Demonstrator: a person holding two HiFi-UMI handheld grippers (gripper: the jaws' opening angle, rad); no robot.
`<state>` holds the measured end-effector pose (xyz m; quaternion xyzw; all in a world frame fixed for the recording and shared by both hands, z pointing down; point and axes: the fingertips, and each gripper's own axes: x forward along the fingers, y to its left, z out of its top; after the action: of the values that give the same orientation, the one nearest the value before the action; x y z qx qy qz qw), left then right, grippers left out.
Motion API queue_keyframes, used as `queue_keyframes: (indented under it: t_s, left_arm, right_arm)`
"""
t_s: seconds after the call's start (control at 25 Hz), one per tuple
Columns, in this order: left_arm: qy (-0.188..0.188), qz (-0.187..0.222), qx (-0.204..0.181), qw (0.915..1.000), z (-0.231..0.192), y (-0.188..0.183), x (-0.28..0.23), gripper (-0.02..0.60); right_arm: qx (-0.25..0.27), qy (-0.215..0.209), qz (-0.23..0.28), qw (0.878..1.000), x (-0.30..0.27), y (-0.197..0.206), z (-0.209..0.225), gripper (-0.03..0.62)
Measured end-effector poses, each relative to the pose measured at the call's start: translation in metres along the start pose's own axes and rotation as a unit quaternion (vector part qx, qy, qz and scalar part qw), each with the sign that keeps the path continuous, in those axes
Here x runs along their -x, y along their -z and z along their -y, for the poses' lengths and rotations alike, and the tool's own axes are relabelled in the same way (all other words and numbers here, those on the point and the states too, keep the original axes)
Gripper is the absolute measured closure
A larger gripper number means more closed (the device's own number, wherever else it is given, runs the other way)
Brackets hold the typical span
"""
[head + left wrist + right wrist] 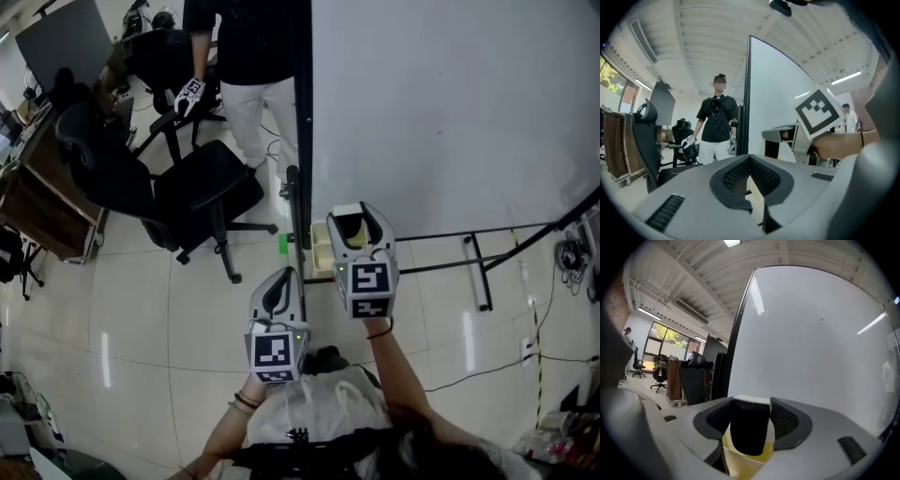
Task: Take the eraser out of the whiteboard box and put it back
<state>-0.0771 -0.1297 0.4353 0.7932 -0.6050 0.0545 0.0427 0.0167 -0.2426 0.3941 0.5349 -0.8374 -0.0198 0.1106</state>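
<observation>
The whiteboard (pixel 450 112) is a smooth, glossy white sheet in a thin black frame, with no writing on it. At its lower left corner sits the whiteboard box (pixel 322 255), a small open plastic tray, pale cream outside and yellowish within.

The right gripper (pixel 361 217) is directly over that box, close to the board's face. Its grey jaws, lined with black mesh pads, are clamped on the eraser (pixel 749 434), a dark rounded block with a white back. The eraser hangs above the box's opening, and I cannot tell whether it touches the box.

The left gripper (pixel 284 281) is just off the board's left edge, with its jaws pressed together on nothing. Both carry cubes printed with black-and-white square markers (patterns only, no letters).
</observation>
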Motion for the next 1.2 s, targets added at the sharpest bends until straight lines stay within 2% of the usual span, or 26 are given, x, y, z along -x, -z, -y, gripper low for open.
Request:
queue_keyframes:
  t_s: [0.12,0.28,0.44,0.6,0.8,1.0,1.2]
  left_arm:
    - [-0.009,-0.001,0.004,0.9999,-0.006,0.0,0.002,0.578]
    - [-0.017,-0.003,0.008,0.9998,-0.011,0.002,0.003,0.578]
    - [-0.018,-0.002,0.008,0.9998,-0.011,0.001,0.003,0.578]
    - [-0.014,-0.003,0.006,0.9999,-0.006,0.001,0.003,0.58]
    - [0.0,-0.005,0.005,1.0,0.004,0.002,0.0,0.578]
    - [0.013,-0.006,0.003,0.9999,0.015,0.002,-0.001,0.578]
    - [0.029,-0.006,-0.002,0.9996,0.027,0.002,-0.005,0.578]
  right_arm:
    - [-0.004,-0.007,-0.037,0.999,-0.011,0.031,-0.011,0.341]
    - [0.025,0.012,-0.078,0.997,-0.017,0.066,-0.012,0.33]
    - [0.008,0.013,-0.074,0.997,-0.016,0.064,-0.01,0.306]
    - [-0.037,0.012,-0.032,0.999,-0.002,0.047,0.003,0.305]
    - [-0.046,-0.003,0.001,0.999,0.036,0.025,0.008,0.317]
    - [-0.11,-0.01,-0.022,0.994,0.073,0.039,0.004,0.33]
    - [-0.087,-0.015,-0.047,0.995,0.082,0.058,-0.006,0.345]
